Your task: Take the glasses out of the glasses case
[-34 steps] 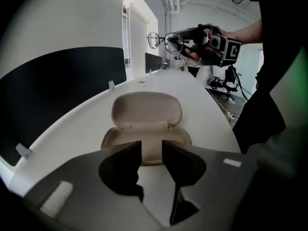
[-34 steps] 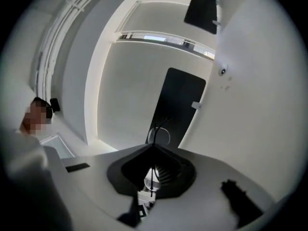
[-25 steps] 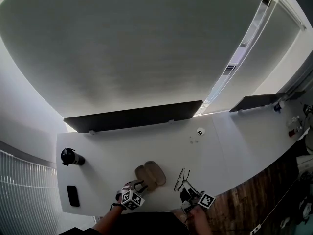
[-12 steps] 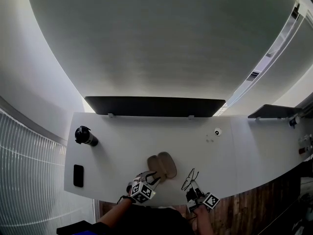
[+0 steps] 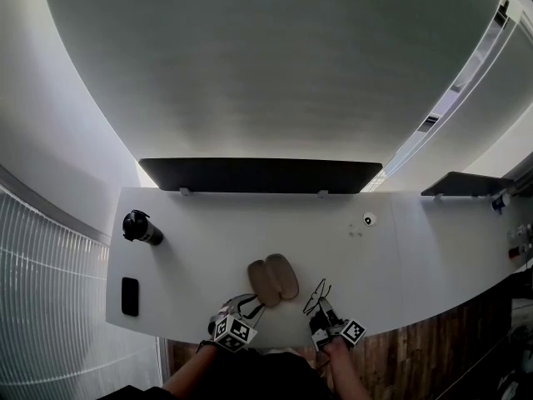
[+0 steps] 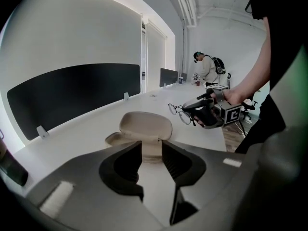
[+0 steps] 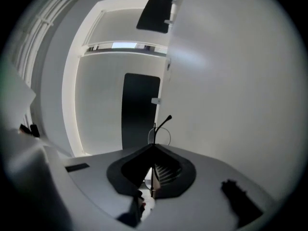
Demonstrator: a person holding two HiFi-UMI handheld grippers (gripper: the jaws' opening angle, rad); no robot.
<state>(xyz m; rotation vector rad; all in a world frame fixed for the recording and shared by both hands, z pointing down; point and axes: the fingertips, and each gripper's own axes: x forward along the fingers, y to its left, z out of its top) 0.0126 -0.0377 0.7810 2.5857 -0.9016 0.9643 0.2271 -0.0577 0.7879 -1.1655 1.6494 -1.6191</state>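
**Spotter:** Where are the glasses (image 5: 316,293)?

**Operator:** Out of the glasses case (image 5: 273,279). My right gripper (image 5: 323,308) is clenched on a thin wire part of the frame. They hang just right of the case, and in the left gripper view they look to be above the desk (image 5: 200,248). The case lies open, both halves spread, and looks empty.

**Spotter:** Left gripper (image 5: 243,307)?

**Operator:** Released, jaws apart, nothing pinched. The case's near end sits just beyond its tips. Can't tell if they touch.

**Spotter:** What's left?

**Operator:** My read: setting them down.
- I'd lower slowly onto bare desk right of the case.
- Level the frame so the lenses don't strike first.
- Clamp no harder than needed, since the wire is thin and would likely bend.
- Open only once the frame rests.
- I'd hold the left clear so the case isn't nudged.
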